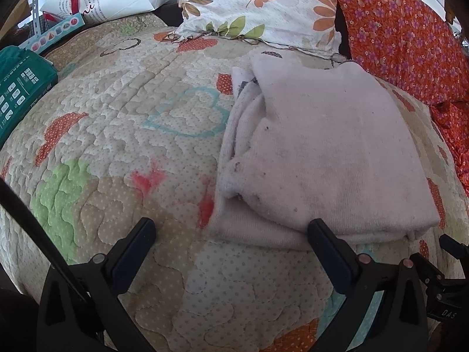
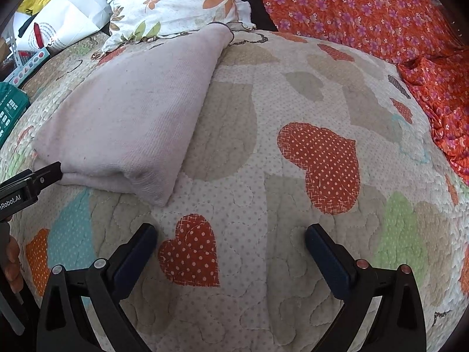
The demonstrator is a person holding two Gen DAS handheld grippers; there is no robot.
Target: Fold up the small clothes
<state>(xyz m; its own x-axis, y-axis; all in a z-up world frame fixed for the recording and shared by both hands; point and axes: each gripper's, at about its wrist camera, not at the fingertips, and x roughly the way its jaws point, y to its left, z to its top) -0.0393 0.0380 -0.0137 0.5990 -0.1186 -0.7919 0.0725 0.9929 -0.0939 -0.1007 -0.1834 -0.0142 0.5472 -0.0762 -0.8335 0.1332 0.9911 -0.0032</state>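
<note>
folded pale pink knit garment lay on heart-patch quilted bed cover, near floral pillow | left tongs wide open, empty, at its near edge | right tongs wide open, empty, right of it | judged: nip near hem through all layers, fold away evenly

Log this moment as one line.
phase: fold done | pale pink garment: folded on quilt | left gripper: open, empty | right gripper: open, empty

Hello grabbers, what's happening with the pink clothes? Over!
Both grippers, left and right, open, empty. Pink garment lies folded on quilt. Nothing in the way.
</note>
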